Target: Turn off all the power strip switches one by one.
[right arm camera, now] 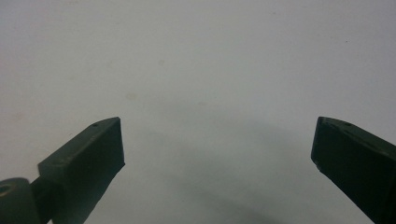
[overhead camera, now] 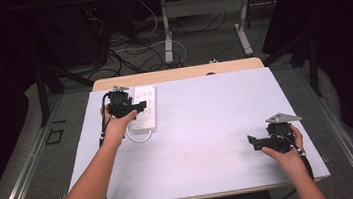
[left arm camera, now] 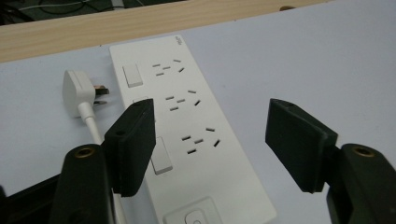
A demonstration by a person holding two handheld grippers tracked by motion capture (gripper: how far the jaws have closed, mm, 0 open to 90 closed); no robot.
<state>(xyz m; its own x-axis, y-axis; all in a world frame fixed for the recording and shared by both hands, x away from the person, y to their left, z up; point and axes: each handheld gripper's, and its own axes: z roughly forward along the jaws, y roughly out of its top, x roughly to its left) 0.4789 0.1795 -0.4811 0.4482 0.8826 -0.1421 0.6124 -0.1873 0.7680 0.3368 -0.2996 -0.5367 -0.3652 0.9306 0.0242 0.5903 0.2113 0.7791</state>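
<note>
Right, high view: a person's two forearms come in from the bottom over a pale table (overhead camera: 204, 141) with a wooden far edge.
Left gripper (overhead camera: 140, 105): held in the left hand (overhead camera: 116, 124) at the table's far left, right over a white power strip (overhead camera: 146, 95); from here I cannot tell how wide its jaws stand.
Power strip: lies flat near the far left corner, long side running away from the person, with a loop of white cable (overhead camera: 140, 136) at its near end.
Right gripper (overhead camera: 253, 142): held in the right hand (overhead camera: 286, 152) near the right edge, well apart from the strip, pointing left over bare table.
Left gripper view: the two black jaws stand wide apart, nothing between them, above the strip's (left arm camera: 196, 140) near half.
Strip detail: three socket groups in a row, rocker switches beside them, a square button at the near end.
Plug (left arm camera: 81, 93): white, pins showing, lying on the table just beside the strip.
Right gripper view: jaws wide apart, holding nothing, over bare grey-white surface (right arm camera: 196, 70).
</note>
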